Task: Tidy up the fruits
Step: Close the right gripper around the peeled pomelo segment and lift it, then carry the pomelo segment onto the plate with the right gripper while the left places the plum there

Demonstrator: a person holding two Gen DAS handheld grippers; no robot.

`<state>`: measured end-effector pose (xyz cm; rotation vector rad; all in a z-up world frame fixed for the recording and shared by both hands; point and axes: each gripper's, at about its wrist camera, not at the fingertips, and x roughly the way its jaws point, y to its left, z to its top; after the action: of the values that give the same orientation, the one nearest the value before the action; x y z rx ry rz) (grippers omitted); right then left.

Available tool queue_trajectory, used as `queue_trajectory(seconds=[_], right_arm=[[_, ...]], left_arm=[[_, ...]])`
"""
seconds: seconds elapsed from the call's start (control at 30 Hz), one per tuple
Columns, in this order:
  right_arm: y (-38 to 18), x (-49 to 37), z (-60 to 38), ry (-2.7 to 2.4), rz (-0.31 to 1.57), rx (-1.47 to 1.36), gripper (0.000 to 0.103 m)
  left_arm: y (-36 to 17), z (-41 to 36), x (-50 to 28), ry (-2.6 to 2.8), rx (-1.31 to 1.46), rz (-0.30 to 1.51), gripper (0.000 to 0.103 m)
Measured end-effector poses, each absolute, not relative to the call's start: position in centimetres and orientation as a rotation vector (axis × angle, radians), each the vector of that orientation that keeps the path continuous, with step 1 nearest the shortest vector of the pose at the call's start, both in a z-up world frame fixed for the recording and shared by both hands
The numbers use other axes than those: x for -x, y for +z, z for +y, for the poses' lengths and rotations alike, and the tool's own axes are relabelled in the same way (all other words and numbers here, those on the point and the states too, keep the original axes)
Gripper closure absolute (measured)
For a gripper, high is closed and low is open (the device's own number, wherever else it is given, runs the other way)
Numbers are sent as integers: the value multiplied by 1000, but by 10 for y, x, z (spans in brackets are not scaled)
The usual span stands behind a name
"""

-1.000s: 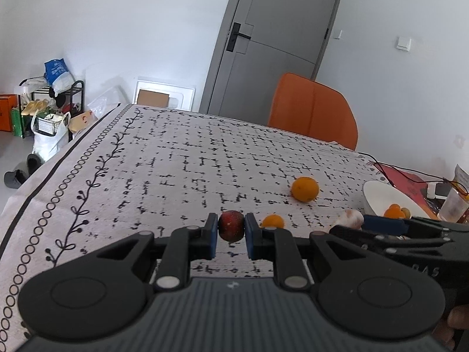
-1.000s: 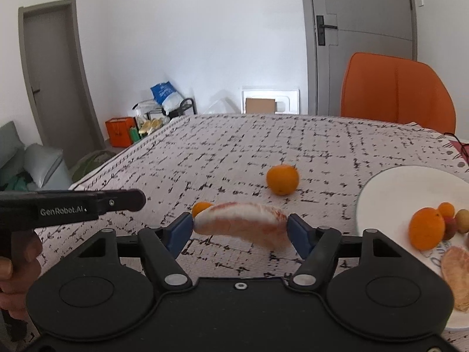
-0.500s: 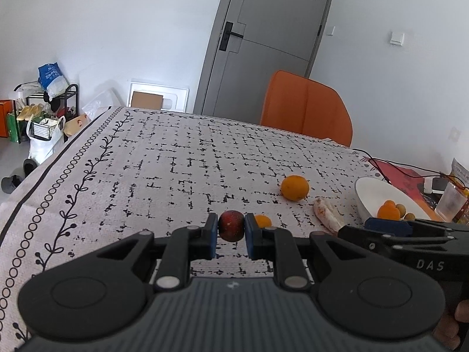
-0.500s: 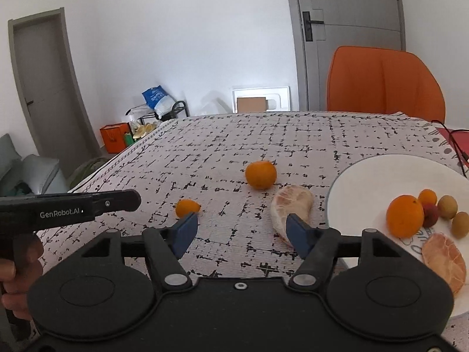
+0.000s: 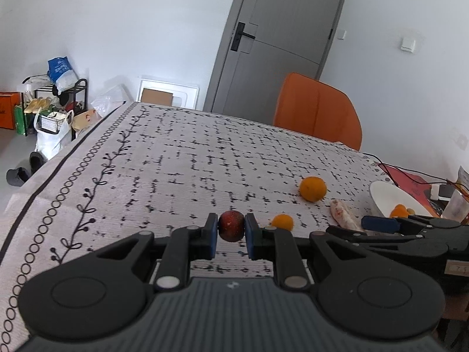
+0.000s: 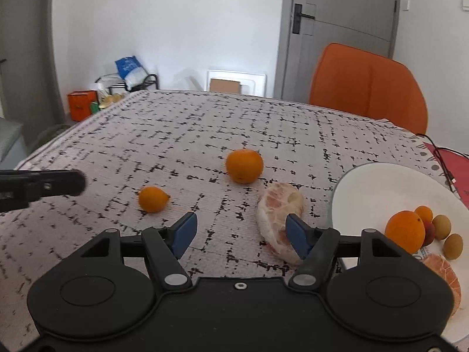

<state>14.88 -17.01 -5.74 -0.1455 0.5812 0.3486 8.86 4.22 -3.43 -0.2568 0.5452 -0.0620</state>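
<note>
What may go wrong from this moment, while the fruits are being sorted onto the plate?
1. The pomelo segment lies on the tablecloth, not on the white plate. The right gripper is open and its right jaw overlaps the segment, so it may crush or push it.
2. The left gripper pinches a small dark red fruit at the jaw tips; this round fruit may slip out.
3. The large orange may roll if bumped.

The left gripper (image 5: 231,236) clamps a dark red fruit (image 5: 231,226) (small, round) above the patterned tablecloth (image 5: 176,170).
</note>
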Motion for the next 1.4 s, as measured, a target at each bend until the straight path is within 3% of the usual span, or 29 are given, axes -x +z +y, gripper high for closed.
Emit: queue_trajectory(seconds=[0.5, 0.57, 0.63, 0.7, 1.0, 1.13, 1.27, 1.33, 1.4], right_arm=[[-64, -165, -163, 244, 602, 187, 45], [-64, -168, -164, 239, 600, 179, 51], [-63, -170, -167, 241, 599, 166, 65], [-62, -172, -170, 252, 598, 164, 73], [-55, -168, -166, 383, 625, 89, 73], [-56, -170, -164, 358, 625, 75, 54], [-61, -176, -167, 364, 652, 35, 54], [-62, -174, -166, 371, 646, 41, 67], [-61, -173, -168, 382, 648, 32, 67]], left_arm=[[-46, 64, -92, -54, 317, 553, 85], [-46, 66, -91, -50, 319, 554, 85], [-46, 67, -91, -46, 319, 553, 85], [-46, 68, -90, -43, 322, 552, 85], [-47, 67, -89, -47, 327, 549, 85], [-46, 68, -88, -41, 325, 549, 85], [-46, 68, -88, -36, 320, 552, 85], [-45, 67, -88, -34, 319, 553, 85], [-44, 66, -87, -37, 318, 551, 85]])
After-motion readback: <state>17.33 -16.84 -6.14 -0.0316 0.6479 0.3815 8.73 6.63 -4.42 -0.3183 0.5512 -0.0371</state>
